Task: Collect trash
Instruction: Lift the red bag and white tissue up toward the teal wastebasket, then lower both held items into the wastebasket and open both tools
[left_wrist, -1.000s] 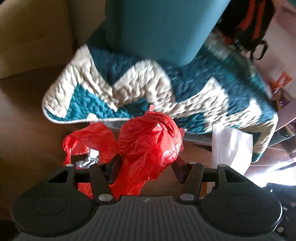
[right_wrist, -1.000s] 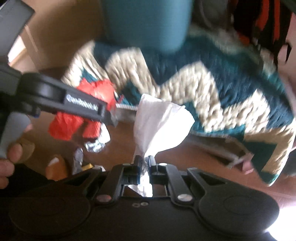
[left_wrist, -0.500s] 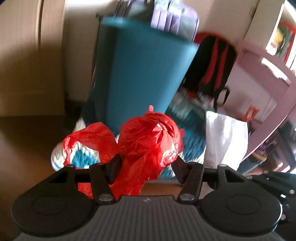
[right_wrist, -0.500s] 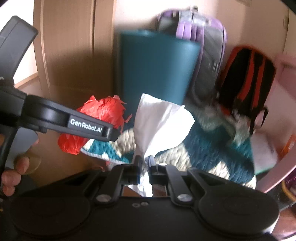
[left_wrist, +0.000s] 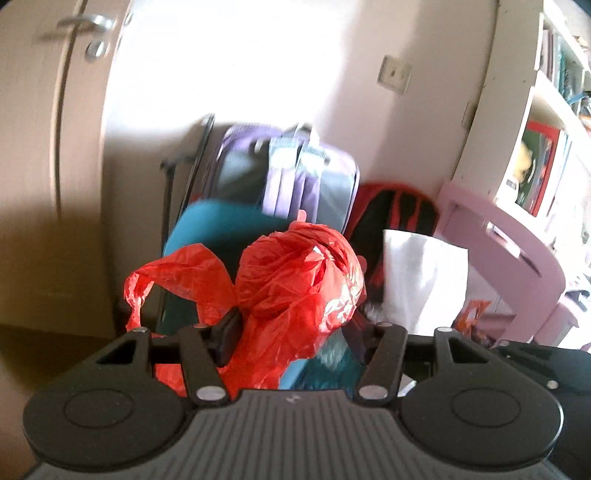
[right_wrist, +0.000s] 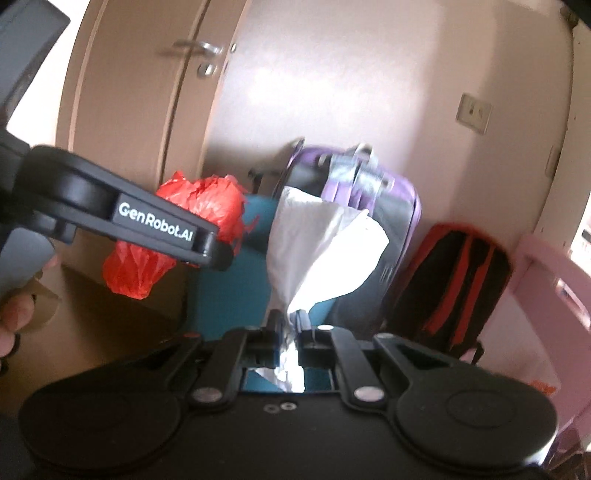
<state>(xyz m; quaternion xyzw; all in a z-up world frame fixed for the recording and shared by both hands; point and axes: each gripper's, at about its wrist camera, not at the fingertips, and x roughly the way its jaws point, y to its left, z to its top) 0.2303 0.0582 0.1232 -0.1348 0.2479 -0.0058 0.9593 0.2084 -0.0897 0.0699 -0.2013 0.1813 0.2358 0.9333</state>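
Observation:
My left gripper is shut on a crumpled red plastic bag, held up in front of the teal bin. The bag also shows in the right wrist view, behind the left gripper's black body. My right gripper is shut on a white tissue, which also shows in the left wrist view. The teal bin stands low behind both loads, its opening hidden from me.
A purple suitcase and a red-black backpack lean on the wall behind the bin. A beige door is at left. Pink furniture and shelves are at right.
Both grippers have risen and tilted up with their loads. The zigzag rug and floor have dropped out of view; the wall, door and suitcase now fill the frames.

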